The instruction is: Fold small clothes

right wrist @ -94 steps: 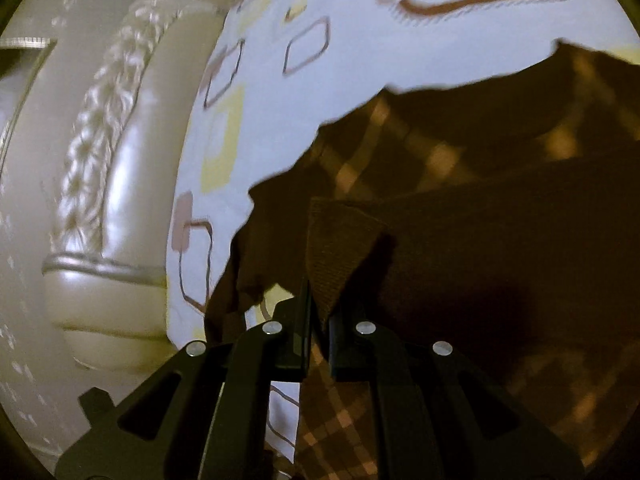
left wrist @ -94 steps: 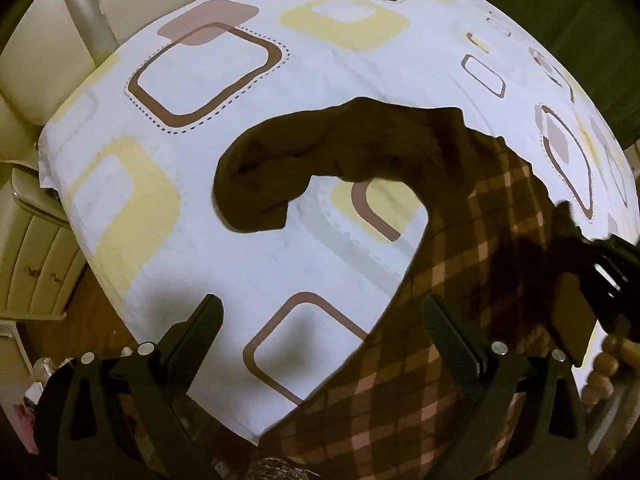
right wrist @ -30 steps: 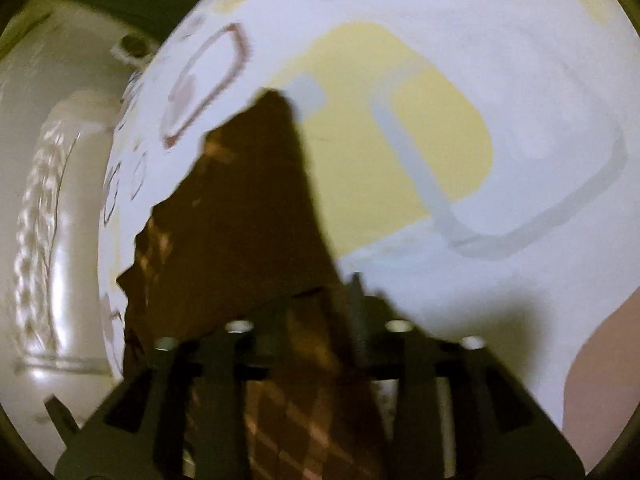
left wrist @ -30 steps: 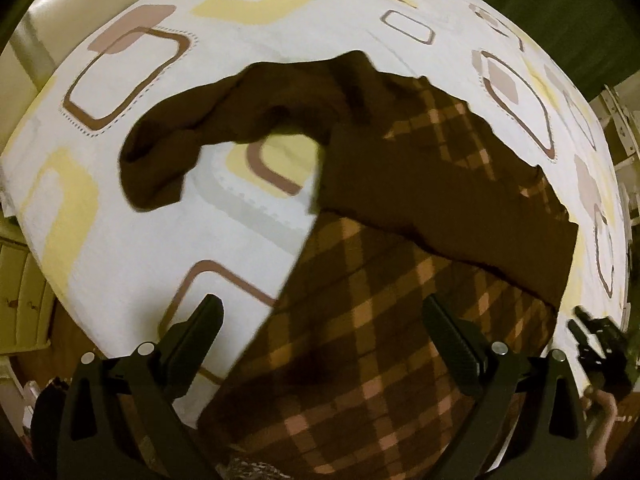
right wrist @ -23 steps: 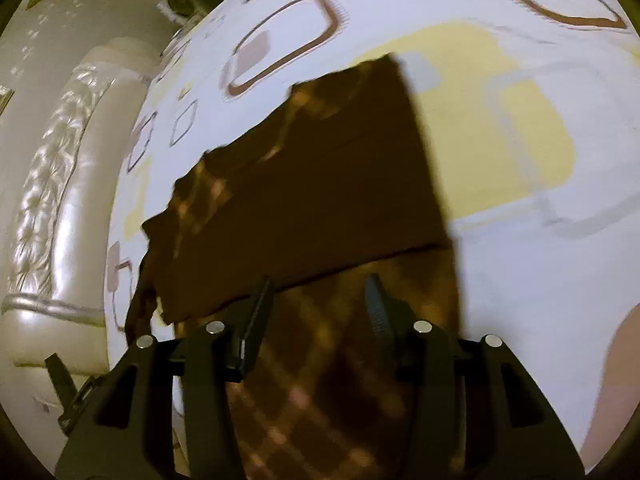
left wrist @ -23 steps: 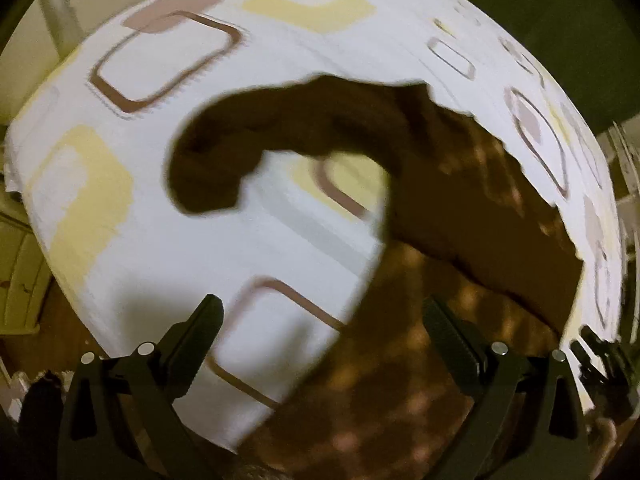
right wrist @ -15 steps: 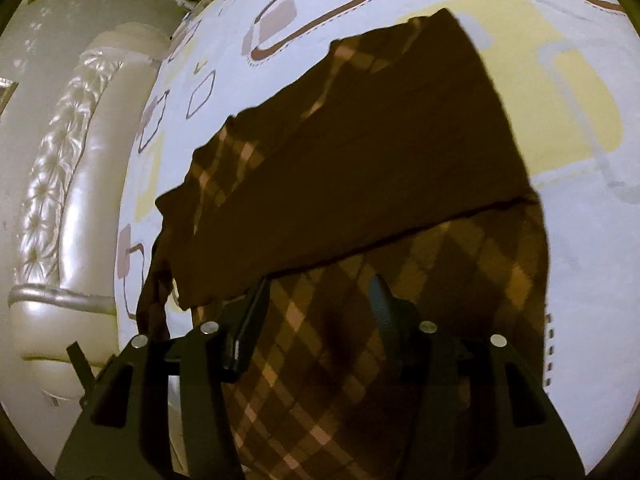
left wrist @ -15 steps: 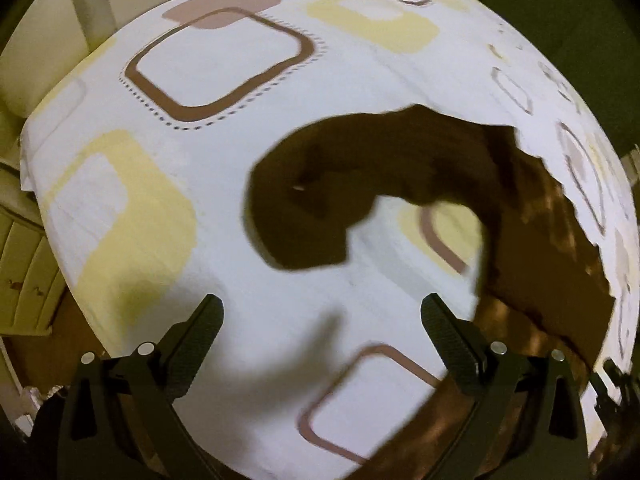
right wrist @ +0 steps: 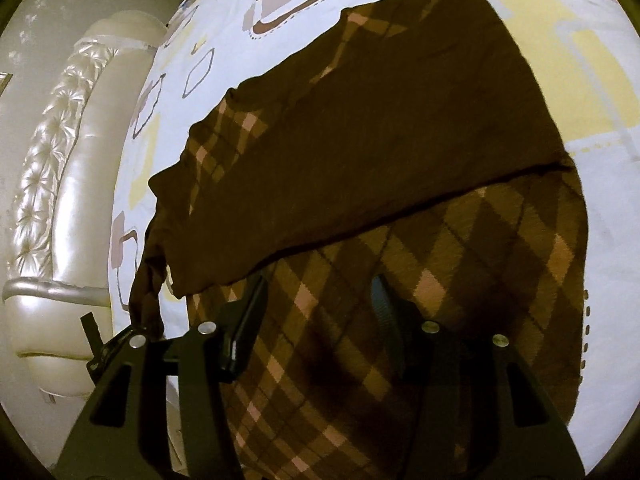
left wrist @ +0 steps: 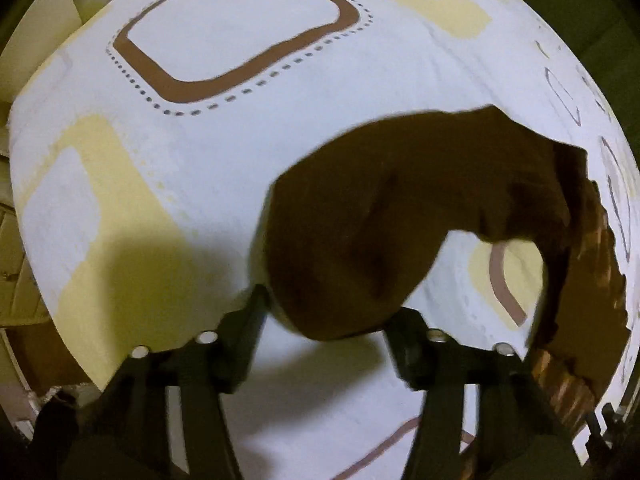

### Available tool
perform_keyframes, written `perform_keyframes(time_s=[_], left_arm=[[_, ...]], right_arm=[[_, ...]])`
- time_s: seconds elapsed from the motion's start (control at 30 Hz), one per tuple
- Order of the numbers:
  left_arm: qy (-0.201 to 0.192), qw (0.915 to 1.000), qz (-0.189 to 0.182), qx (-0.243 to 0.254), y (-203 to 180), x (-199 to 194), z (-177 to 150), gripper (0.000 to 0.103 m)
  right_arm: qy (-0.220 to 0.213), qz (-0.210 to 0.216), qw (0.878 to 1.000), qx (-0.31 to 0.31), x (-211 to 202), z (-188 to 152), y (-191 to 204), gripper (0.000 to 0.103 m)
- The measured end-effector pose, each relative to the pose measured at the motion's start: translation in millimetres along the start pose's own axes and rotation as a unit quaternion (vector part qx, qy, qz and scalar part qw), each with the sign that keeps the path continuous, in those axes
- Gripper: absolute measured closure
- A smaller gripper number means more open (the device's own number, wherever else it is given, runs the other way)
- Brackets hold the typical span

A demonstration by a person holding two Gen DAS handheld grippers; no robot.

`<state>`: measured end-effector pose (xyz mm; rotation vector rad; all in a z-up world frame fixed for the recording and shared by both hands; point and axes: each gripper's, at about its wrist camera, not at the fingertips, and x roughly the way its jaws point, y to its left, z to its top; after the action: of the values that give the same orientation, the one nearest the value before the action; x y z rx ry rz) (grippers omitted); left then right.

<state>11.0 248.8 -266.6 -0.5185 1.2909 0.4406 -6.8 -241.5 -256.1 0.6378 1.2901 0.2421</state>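
A small brown sweater lies on a white bedsheet with brown and yellow squares. Its argyle body (right wrist: 400,320) fills the right wrist view, with one plain brown sleeve (right wrist: 380,152) folded across it. The other sleeve (left wrist: 400,220) curves out to the left in the left wrist view. My left gripper (left wrist: 328,312) is open, its jaws on either side of that sleeve's cuff end. My right gripper (right wrist: 320,292) is open and empty just above the argyle body.
The bedsheet (left wrist: 200,184) covers the bed. A padded cream headboard (right wrist: 68,160) stands at the left of the right wrist view. The bed's edge and wooden furniture (left wrist: 16,272) show at the left of the left wrist view.
My right gripper let go of the sleeve, now folded across the body, opened and drew back. My left gripper moved in on the other sleeve's cuff and narrowed around it.
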Motion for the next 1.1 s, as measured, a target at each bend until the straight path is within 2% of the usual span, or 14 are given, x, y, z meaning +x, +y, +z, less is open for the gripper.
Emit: perform_keyframes(time_s=[0.1,0.17,0.23,0.33,0.43,0.5,0.63,0.73,0.77,0.87,0.97,1.0,1.03,1.1], left_arm=[[0.007,0.9995,-0.02,0.025,-2.6,-1.8,3.9,0.071],[0.022,0.9978,-0.054,0.031,-1.7,-3.3,7.9,0.094],[0.028,0.992,-0.122,0.016,4.6,-10.1,14.9,0.094],[0.0,0.9899,-0.141,-0.008,19.9,-31.6,35.0,0.094],[-0.024,0.9911,-0.128,-0.025,39.7,-46.0,58.5,0.094],[-0.034,0.9939,-0.101,-0.028,53.4,-48.3,70.7,0.094],[-0.047,0.9984,-0.014,-0.027,71.9,-49.5,95.9,0.094],[-0.058,0.9975,0.016,-0.039,90.1,-52.6,102.0,0.088],[-0.059,0.9972,0.022,-0.039,91.1,-52.9,102.0,0.079],[-0.069,0.9965,0.035,-0.031,99.5,-58.8,95.5,0.065],[-0.081,0.9964,0.018,-0.019,104.3,-64.1,91.5,0.062],[-0.089,0.996,0.004,-0.005,102.3,-68.1,87.6,0.059],[-0.095,0.9954,-0.003,0.013,101.1,-73.0,84.6,0.05],[-0.112,0.9914,0.0,0.068,85.9,-76.8,72.3,0.039]], right_arm=[[0.003,-0.001,1.0,0.001,5.0,-0.9,3.2,0.05],[0.003,0.0,1.0,0.0,6.9,-1.0,6.8,0.05],[0.005,0.003,1.0,-0.003,8.0,-1.0,10.7,0.05],[0.007,0.01,1.0,-0.007,9.3,-0.4,18.8,0.05],[0.008,0.014,1.0,-0.01,11.7,-0.5,25.8,0.049],[0.013,0.017,1.0,-0.013,16.7,-2.1,31.1,0.049],[0.023,0.021,0.999,-0.012,26.4,-7.0,39.2,0.049],[0.029,0.023,0.999,-0.016,32.5,-10.8,46.1,0.049],[0.032,0.024,0.999,-0.017,35.0,-11.8,48.7,0.049],[0.035,0.026,0.999,-0.017,39.5,-13.0,53.6,0.049],[0.038,0.028,0.999,-0.017,43.4,-12.1,58.4,0.048],[0.038,0.029,0.999,-0.017,44.6,-11.7,60.3,0.048],[0.039,0.031,0.999,-0.017,45.7,-11.3,61.7,0.048],[0.04,0.032,0.999,-0.017,48.3,-11.3,64.4,0.047]])
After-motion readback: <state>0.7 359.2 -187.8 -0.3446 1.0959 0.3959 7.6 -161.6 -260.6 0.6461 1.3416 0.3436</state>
